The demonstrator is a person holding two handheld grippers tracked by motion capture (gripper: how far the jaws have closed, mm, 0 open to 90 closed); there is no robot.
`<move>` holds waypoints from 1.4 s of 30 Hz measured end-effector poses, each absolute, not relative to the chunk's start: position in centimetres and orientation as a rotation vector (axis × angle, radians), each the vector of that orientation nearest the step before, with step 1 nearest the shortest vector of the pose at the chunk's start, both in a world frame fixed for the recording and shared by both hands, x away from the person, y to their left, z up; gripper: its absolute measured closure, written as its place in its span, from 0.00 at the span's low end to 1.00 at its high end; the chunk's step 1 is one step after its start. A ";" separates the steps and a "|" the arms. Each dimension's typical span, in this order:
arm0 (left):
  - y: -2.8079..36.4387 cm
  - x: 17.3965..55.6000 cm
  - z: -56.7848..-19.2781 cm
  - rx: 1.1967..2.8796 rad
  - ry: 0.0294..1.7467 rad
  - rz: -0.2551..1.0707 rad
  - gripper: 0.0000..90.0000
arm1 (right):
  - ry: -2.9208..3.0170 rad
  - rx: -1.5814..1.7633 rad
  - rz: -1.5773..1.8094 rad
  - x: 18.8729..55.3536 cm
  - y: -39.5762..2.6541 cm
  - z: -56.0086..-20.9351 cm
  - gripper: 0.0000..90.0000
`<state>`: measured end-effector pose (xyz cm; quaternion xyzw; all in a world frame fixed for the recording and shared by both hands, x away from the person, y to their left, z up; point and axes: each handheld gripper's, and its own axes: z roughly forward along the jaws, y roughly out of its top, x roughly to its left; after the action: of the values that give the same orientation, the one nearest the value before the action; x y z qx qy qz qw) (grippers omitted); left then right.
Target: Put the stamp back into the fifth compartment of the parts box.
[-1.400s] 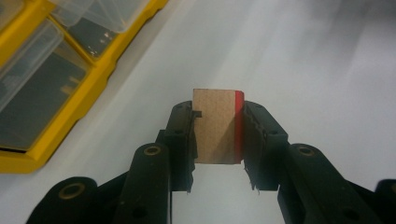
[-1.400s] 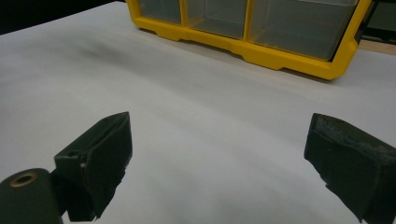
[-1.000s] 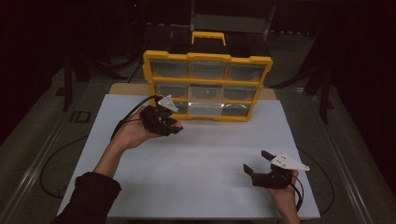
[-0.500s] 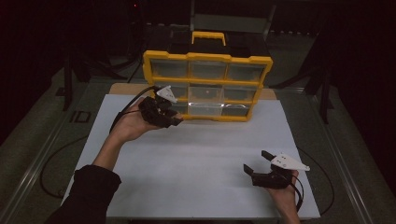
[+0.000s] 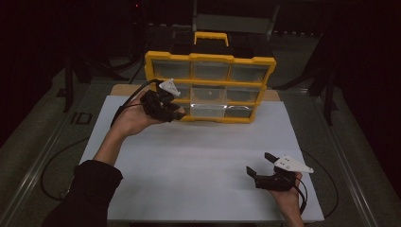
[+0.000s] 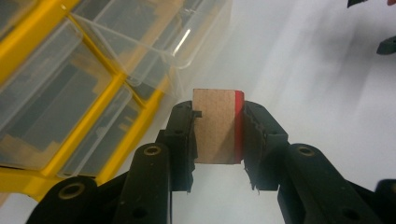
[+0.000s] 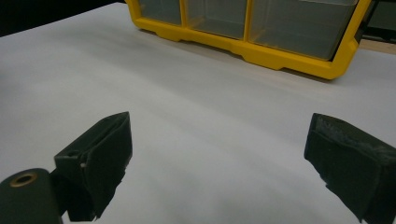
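The left gripper (image 6: 217,135) pinches a small tan wooden block with one red face (image 6: 215,126), held at nine o'clock of the yellow plastic organiser with clear drawers (image 5: 208,87). The right gripper (image 7: 219,163) rests at five o'clock on the white table sheet (image 5: 198,156), jaws spread wide with nothing between them.

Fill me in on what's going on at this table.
A person works with a gripper in each hand. The left gripper has its jaws clamped on a small wooden block with a red edge, held up beside the yellow drawer organizer, where one clear drawer stands pulled out. The right gripper rests low over the white table sheet, jaws open and holding nothing.
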<state>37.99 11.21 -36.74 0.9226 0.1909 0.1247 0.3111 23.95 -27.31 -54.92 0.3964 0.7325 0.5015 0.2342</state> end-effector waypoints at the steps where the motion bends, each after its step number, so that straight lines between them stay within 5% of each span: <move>1: 11.2 38.0 -36.7 2.436 0.504 0.329 0.74 | 2.011 1.088 1.377 23.9 -27.3 -54.9 0.08; 42: 8.2 41.5 -34.4 2.385 0.546 0.360 0.74 | 2.008 1.096 1.381 23.9 -27.5 -55.0 0.08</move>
<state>41.47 8.18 -34.35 0.9111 0.2085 0.1375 0.3279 23.88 -27.48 -55.00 0.3989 0.7308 0.5027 0.2327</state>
